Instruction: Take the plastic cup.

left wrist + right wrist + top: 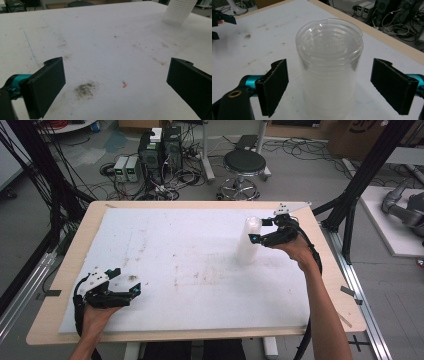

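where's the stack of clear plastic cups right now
The stack of clear plastic cups stands upright on the white table cover's far right, between the open right gripper's jaws.

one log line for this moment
right gripper: open, astride tall clear plastic cup stack | left gripper: open, over stained white table cover

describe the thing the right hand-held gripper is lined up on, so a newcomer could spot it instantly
Start at the white foam sheet covering the wooden table, then look to its far right part. A tall stack of clear plastic cups stands upright there, between the open jaws of the right hand-held gripper, neither pad touching it. It is the only upright, see-through thing on the stained sheet.
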The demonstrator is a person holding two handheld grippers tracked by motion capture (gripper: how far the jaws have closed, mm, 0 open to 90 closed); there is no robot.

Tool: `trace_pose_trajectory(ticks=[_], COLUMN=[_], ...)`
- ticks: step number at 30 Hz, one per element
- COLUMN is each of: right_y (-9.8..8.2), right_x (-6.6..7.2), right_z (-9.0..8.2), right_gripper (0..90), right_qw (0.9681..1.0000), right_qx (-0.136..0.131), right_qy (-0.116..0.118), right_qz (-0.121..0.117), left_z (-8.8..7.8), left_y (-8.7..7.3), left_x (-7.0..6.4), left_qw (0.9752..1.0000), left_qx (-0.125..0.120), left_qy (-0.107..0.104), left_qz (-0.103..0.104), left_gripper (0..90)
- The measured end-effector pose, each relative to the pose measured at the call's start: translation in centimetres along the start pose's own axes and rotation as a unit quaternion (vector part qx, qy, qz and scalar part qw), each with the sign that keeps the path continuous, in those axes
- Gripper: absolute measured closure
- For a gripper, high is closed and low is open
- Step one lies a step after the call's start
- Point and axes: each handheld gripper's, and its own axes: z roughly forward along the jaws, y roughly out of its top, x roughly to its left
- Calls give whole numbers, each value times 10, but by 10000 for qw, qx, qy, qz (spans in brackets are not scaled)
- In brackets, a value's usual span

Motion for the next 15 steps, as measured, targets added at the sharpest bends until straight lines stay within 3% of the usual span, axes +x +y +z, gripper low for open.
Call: trace_pose_trajectory(ticks=[12, 15], right_y=[-1, -1], right_x=[0, -1], right_z=[9, 11], right_gripper=[152, 189], right_qw=[9999, 9999], right_qx=[-80, -38], right_qy=[-95, -107], right_qz=[96, 114], left_z=[0, 0], left_y=[0, 0], left_x=[0, 0], left_qw=[10000, 10000], left_qx=[7, 5], left_qy=[-6, -10], left_qz=[6, -11], left_gripper=[19, 19])
